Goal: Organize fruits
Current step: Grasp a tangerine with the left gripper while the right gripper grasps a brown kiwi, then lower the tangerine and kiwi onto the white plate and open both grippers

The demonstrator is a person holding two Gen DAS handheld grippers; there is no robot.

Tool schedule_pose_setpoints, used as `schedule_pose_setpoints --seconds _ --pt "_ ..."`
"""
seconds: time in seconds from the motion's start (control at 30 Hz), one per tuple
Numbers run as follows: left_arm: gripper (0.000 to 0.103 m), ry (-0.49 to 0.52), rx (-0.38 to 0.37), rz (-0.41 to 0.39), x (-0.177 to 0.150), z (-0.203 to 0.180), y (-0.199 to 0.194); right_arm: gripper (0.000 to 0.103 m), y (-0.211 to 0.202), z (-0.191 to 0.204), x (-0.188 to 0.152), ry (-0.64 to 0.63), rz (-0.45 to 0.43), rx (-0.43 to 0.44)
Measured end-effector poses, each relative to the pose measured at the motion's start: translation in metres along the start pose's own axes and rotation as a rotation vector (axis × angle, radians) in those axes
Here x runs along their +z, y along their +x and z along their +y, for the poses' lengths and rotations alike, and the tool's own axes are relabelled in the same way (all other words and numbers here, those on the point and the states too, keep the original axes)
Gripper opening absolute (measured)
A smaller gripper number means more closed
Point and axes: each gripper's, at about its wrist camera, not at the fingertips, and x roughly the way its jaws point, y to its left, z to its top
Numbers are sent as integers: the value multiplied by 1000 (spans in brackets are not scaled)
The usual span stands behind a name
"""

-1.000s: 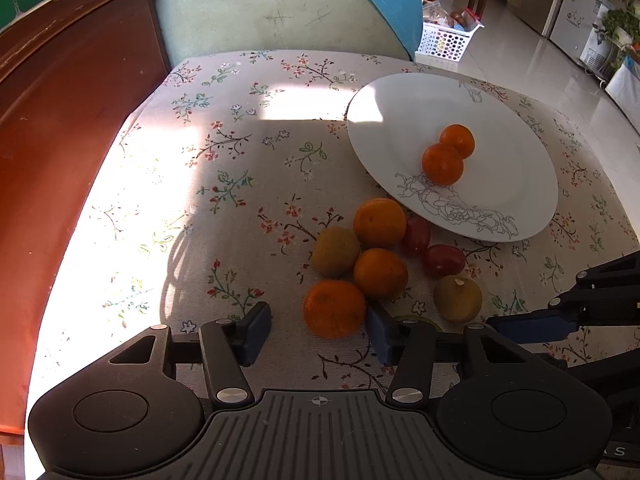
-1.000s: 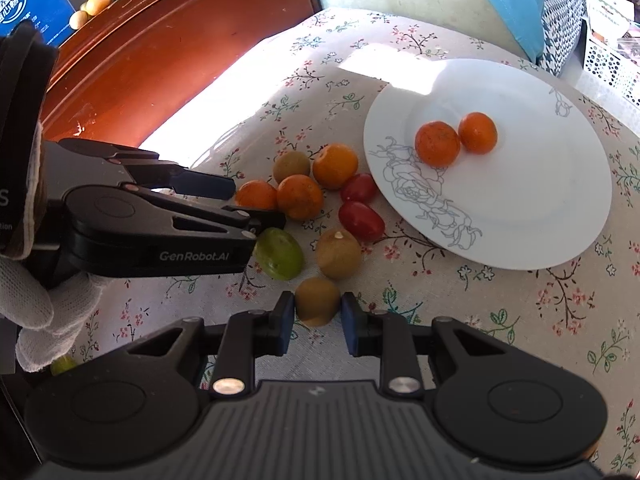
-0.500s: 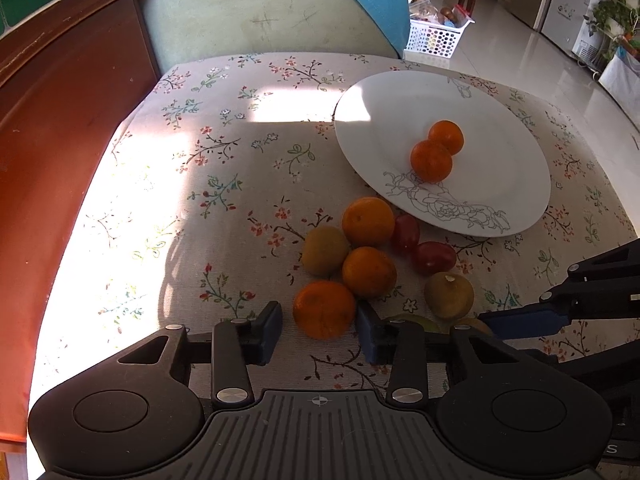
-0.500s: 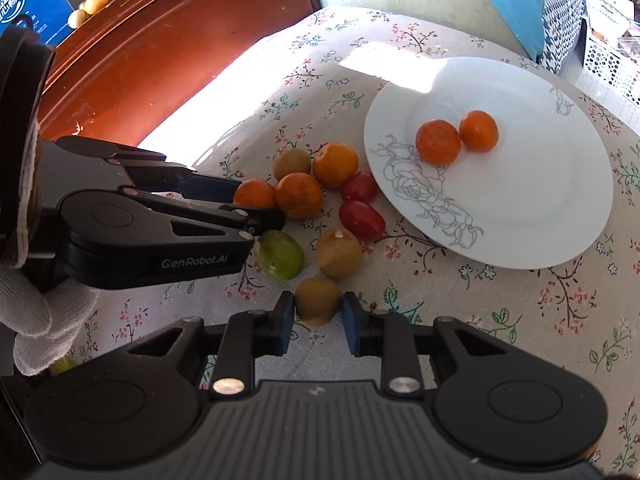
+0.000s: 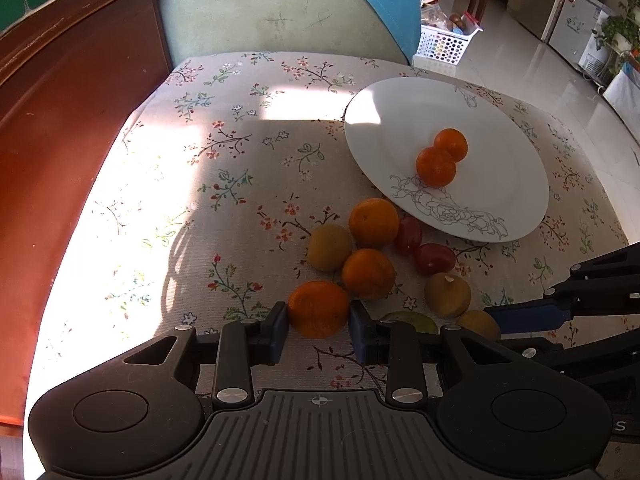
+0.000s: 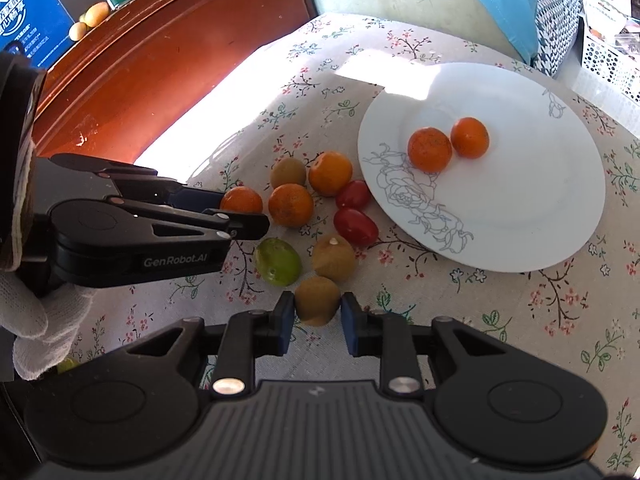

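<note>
Now your left hand-held gripper has just closed its jaws onto the orange, your right hand-held gripper clamps a brown fruit, both at six o'clock of the loose pile on the counter, white plate at two o'clock.

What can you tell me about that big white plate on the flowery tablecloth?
The white plate is round, wide and shallow, glossy like glazed ceramic, with a grey line drawing of flowers near its front rim and a smaller sprig at the far rim. It lies flat on the floral tablecloth, partly sunlit. Two small oranges sit touching side by side near its middle. Neither gripper touches it.
</note>
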Motion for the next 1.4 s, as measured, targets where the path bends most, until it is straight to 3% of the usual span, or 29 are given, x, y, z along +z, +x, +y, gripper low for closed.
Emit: schedule_pose_setpoints --seconds 0.33,0.8,1.4 --pt "30 -29 -23 -54 10 0 -21 25 -25 -18 16 54 -87 -14" --pt "30 -10 -82 -109 35 -29 -28 25 -60 -63 37 177 -217 -100" --pt "30 35 -139 -73 55 -72 10 25 -44 -94 36 322 -164 -150"
